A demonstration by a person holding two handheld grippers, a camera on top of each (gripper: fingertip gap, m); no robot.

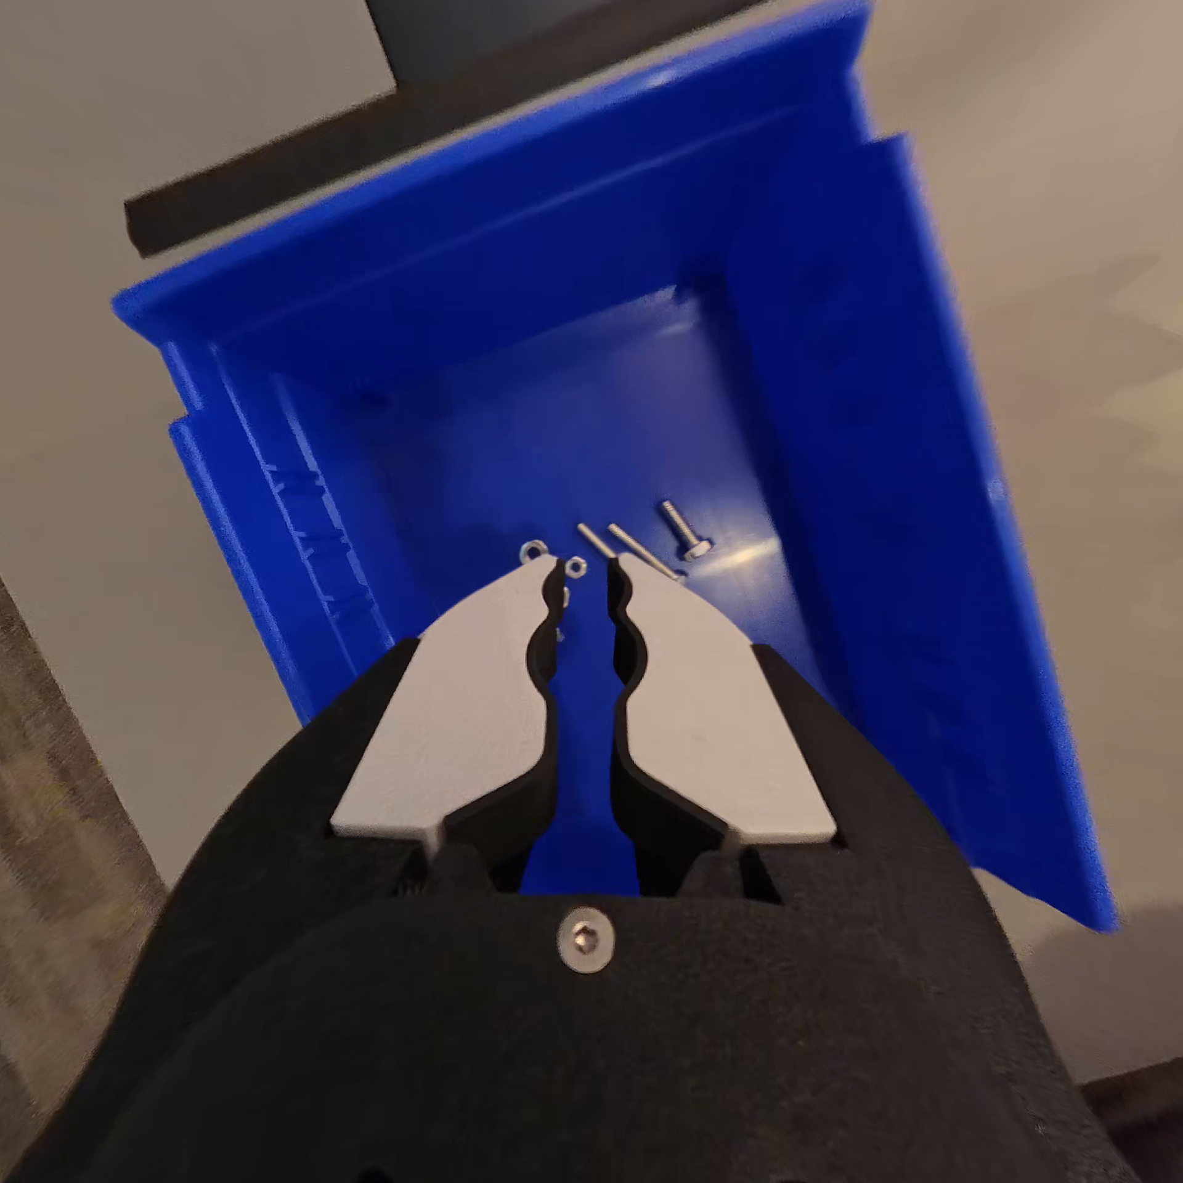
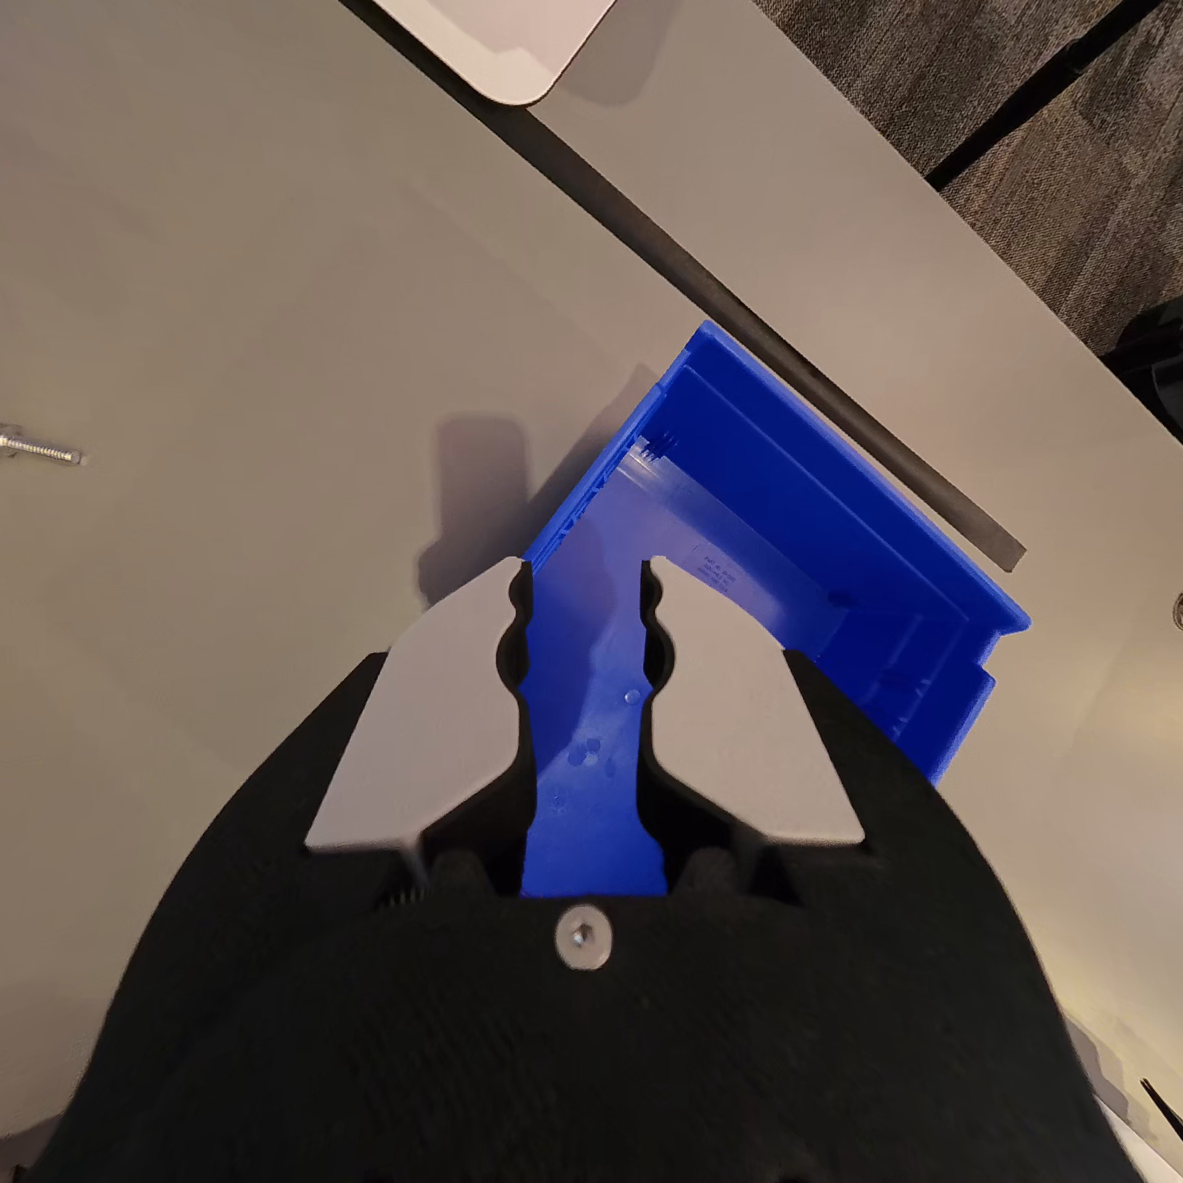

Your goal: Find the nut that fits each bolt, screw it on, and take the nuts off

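Bolts (image 1: pixel 685 530), three slim steel ones, lie on the floor of the blue plastic bin (image 1: pixel 576 269), two half hidden behind the left gripper (image 1: pixel 586 563), whose jaws stand narrowly apart, empty. Two small nuts (image 1: pixel 576 564) sit at its fingertip. The right gripper (image 2: pixel 584 563) hangs wider, empty; a fourth bolt (image 2: pixel 45 449) lies on the table (image 2: pixel 256 256), cut off.

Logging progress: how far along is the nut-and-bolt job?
Nothing is done: the nuts and bolts lie loose in the blue bin. The left hand-held gripper is open over the nuts; the right hand-held gripper is open, empty. All matching remains.
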